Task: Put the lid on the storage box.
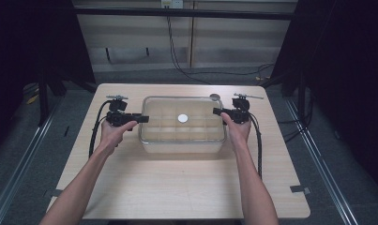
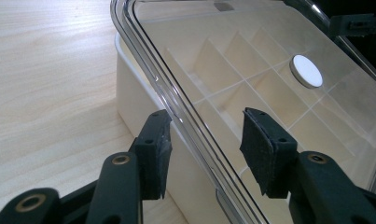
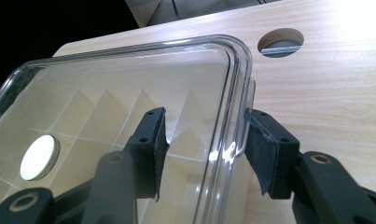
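Observation:
A clear-lidded compartment box [image 1: 182,140] sits mid-table with a white disc [image 1: 182,118] on its lid. My left gripper [image 1: 142,118] is at the box's left edge. In the left gripper view, the left gripper [image 2: 206,135] has its jaws astride the clear lid's rim [image 2: 176,112], one pad outside and one over the lid, with gaps to the plastic. My right gripper [image 1: 217,111] is at the box's right edge. In the right gripper view, the right gripper [image 3: 204,140] straddles the lid's rim [image 3: 232,93] the same way, pads apart. The disc [image 2: 307,71] [image 3: 38,157] lies over a middle compartment.
A round cable hole [image 1: 215,97] [image 3: 280,43] is in the tabletop just behind the box's right corner. Bare wood [image 1: 177,187] spreads in front of the box and to both sides. Cables trail from each gripper toward the near table edge.

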The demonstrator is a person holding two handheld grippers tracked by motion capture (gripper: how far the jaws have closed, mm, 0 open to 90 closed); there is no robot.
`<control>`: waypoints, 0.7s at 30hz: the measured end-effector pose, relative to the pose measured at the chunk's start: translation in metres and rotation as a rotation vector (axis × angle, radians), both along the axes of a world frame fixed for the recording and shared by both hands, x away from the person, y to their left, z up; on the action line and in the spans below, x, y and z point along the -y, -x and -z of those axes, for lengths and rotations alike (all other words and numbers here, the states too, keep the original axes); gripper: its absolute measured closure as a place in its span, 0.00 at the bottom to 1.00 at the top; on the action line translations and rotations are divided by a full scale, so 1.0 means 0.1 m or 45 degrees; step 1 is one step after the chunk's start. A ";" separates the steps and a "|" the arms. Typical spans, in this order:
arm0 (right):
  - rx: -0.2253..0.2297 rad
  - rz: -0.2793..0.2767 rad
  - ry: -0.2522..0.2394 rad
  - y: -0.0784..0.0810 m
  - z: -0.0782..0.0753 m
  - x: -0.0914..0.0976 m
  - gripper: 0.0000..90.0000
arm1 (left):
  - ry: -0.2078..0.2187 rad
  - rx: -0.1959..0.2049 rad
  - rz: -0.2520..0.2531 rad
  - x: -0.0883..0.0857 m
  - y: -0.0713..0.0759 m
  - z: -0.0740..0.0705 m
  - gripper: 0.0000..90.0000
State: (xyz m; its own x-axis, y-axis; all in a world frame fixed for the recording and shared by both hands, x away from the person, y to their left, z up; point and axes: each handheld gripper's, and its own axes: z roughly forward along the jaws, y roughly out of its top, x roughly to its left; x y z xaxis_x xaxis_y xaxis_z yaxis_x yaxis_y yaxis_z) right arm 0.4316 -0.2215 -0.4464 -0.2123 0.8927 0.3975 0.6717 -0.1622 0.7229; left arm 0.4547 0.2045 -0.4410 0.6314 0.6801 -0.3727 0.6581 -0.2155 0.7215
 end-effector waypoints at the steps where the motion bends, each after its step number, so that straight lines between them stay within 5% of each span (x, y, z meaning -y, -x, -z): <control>1: 0.000 0.000 0.000 0.00 0.00 0.00 0.56 | 0.000 -0.004 -0.003 0.00 0.00 0.00 0.59; 17: 0.000 0.013 0.034 0.01 0.06 -0.01 0.54 | 0.004 -0.035 0.002 0.04 0.01 0.08 0.52; 21: 0.004 0.010 0.031 0.01 0.07 -0.01 0.54 | -0.019 -0.006 -0.001 0.03 0.02 0.07 0.51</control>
State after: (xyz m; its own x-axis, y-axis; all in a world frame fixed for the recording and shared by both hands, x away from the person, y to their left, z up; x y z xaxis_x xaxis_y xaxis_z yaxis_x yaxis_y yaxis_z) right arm 0.4304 -0.2204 -0.4530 -0.2062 0.9037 0.3753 0.6683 -0.1501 0.7286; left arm 0.4522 0.2016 -0.4481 0.6289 0.6863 -0.3654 0.6617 -0.2255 0.7151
